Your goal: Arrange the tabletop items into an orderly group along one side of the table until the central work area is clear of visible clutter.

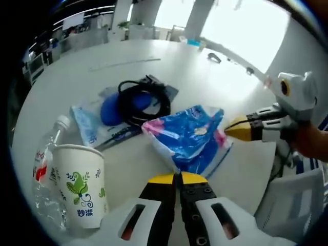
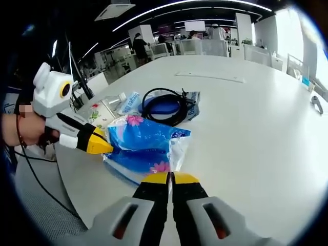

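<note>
Holding the blue and pink plastic bag (image 1: 192, 136) between both tools, I am in the gathering step. My left gripper (image 1: 177, 177) has its fingers together on one corner, my right gripper (image 2: 169, 177) likewise on the opposite edge. Next I should carry it beside the white paper cup (image 1: 79, 192) at the white worktop (image 2: 256, 128) edge.

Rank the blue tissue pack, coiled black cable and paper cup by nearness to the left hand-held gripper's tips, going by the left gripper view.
1. Blue tissue pack: its corner is pinched in the left hand-held gripper, just ahead.
2. Paper cup: off to the left, beside the jaws.
3. Coiled black cable: farther ahead, beyond the pack, slightly left.
</note>
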Tool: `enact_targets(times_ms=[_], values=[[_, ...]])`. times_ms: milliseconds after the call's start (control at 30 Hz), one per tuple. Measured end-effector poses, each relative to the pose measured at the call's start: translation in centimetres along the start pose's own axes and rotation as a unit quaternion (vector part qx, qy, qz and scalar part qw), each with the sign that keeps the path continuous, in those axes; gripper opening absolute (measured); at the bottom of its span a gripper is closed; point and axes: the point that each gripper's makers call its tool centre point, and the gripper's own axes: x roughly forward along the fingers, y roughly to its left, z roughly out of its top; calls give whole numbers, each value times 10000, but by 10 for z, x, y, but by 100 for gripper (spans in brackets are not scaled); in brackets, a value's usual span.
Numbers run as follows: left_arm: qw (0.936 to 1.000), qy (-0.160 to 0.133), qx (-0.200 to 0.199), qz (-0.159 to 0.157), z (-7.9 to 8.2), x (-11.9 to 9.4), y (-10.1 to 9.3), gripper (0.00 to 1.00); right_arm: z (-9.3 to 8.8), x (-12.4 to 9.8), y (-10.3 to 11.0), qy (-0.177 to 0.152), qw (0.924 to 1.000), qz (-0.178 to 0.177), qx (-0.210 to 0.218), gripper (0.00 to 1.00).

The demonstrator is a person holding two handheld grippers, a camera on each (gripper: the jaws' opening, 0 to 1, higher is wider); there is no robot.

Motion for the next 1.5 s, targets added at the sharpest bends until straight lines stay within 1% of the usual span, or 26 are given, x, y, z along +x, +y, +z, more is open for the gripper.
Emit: enact_targets(times_ms=[300, 633, 1033, 1333, 1500], values=[[9999, -3, 126, -99, 11, 4, -11, 0, 0, -11, -11, -68, 9999, -102, 68, 0], [9992, -13, 343, -220, 28, 13, -28, 0, 5, -26, -29, -183, 9994, -270, 147, 0], [9980, -33, 499, -396, 48, 29, -53, 0, 7, -45, -59, -247, 9982, -511, 214, 0], [9970, -24, 583, -507, 64, 47, -68, 0, 9, -58, -84, -309, 9968, -695, 245, 0], [9963, -20, 644, -567, 75, 57, -75, 0, 9, -61, -97, -317, 9961, -776, 275, 0]])
